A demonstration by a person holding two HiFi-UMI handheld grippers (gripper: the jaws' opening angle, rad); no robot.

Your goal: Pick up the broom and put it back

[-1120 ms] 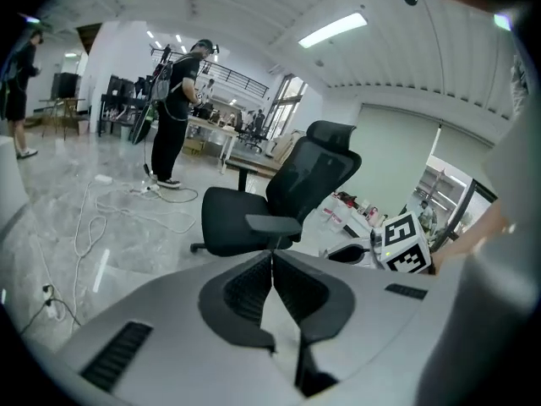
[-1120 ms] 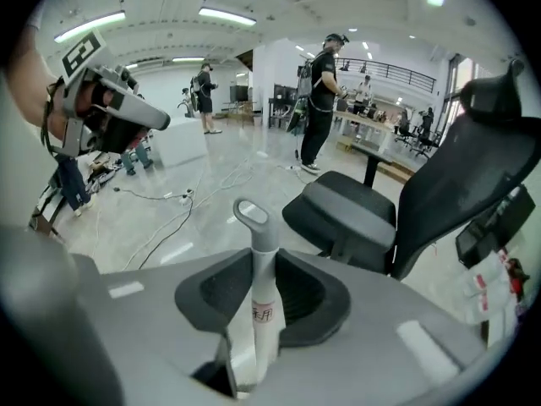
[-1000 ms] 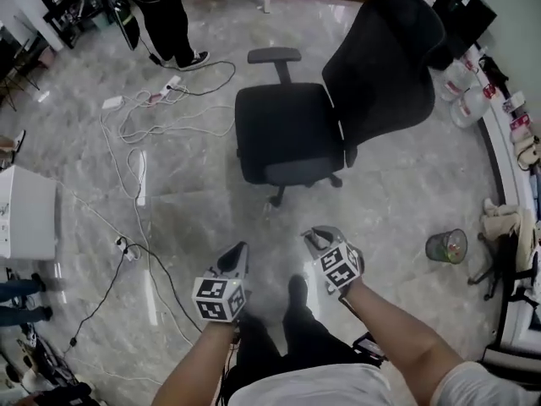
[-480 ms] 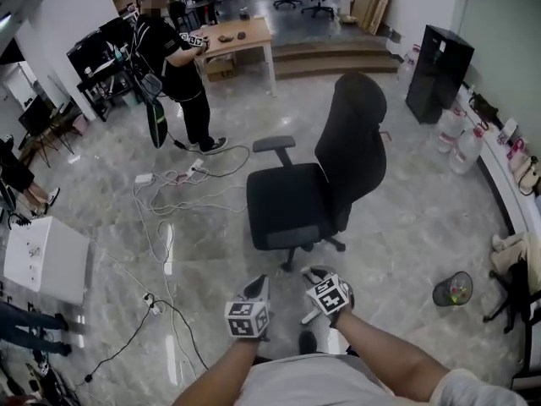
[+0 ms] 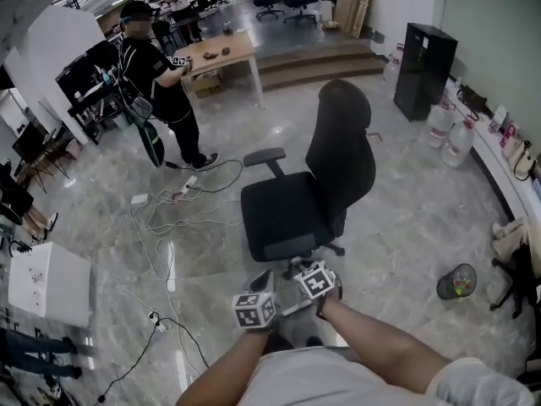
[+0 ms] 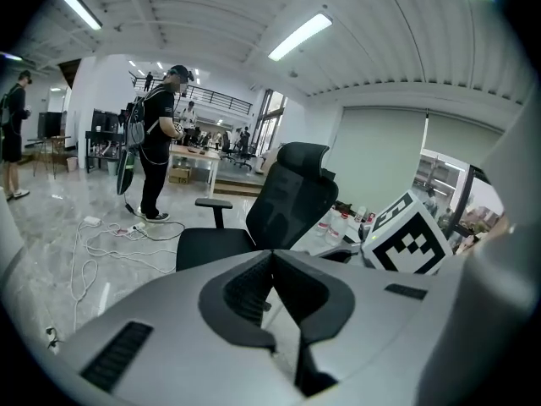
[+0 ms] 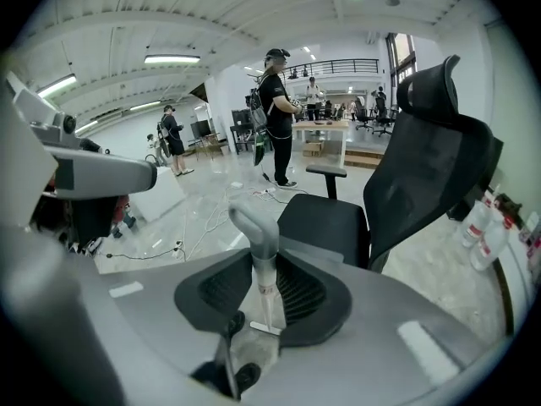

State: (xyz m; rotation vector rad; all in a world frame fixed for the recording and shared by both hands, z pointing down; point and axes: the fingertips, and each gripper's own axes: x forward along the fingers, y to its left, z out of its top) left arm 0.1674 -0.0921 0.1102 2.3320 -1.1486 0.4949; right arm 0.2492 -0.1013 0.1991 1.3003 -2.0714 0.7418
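Broom is already in the right gripper. Its jaws pinch the pale handle, which runs roughly upright between them: hooked top end poking up toward the office chair, the rest dropping to the floor by the person's shoes. Can't see the brush end anywhere.

Left gripper sits just beside the right one with its jaws pressed together on nothing, so the right hand is the one carrying. I'd guess the next bit is walking it to wherever it lives, and I can't spot that place from here.

Compared with a second ago, both grippers sit lower in the head view and closer together, and the camera has tipped up, so far more of the room shows behind the chair.
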